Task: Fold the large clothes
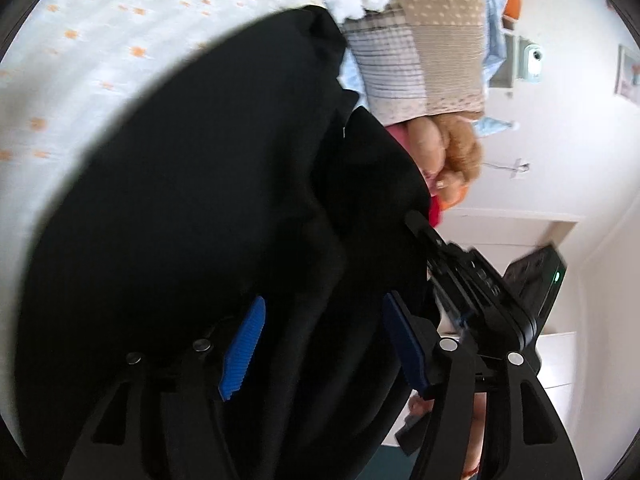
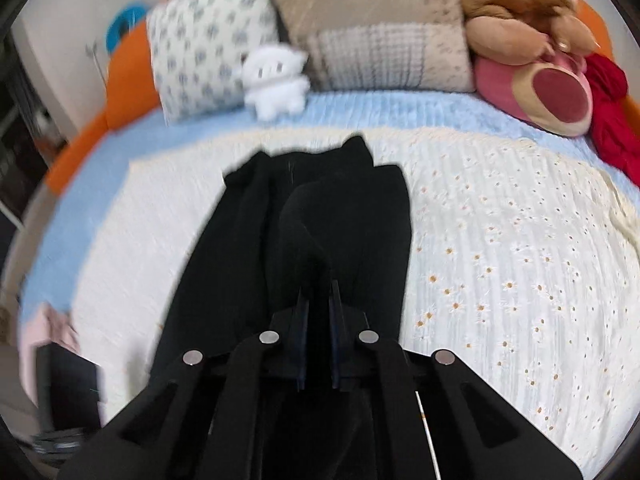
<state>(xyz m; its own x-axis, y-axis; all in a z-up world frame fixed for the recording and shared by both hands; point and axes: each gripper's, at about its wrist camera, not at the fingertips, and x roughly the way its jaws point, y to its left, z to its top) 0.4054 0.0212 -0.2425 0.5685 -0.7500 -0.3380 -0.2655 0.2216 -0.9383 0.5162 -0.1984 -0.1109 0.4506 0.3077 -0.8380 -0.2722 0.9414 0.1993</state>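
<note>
A large black garment lies lengthwise on the white flowered bedspread, its near end lifted. My right gripper is shut on the garment's near edge; black cloth fills the narrow gap between its blue pads. In the left wrist view the garment fills the middle. My left gripper is open, its blue pads wide apart with black cloth between and behind them. The right gripper shows at the garment's right edge in that view.
Pillows, a white plush toy, a brown plush, a pink plush and red cloth line the head of the bed. An orange bolster runs along the left. A dark box stands beside the bed.
</note>
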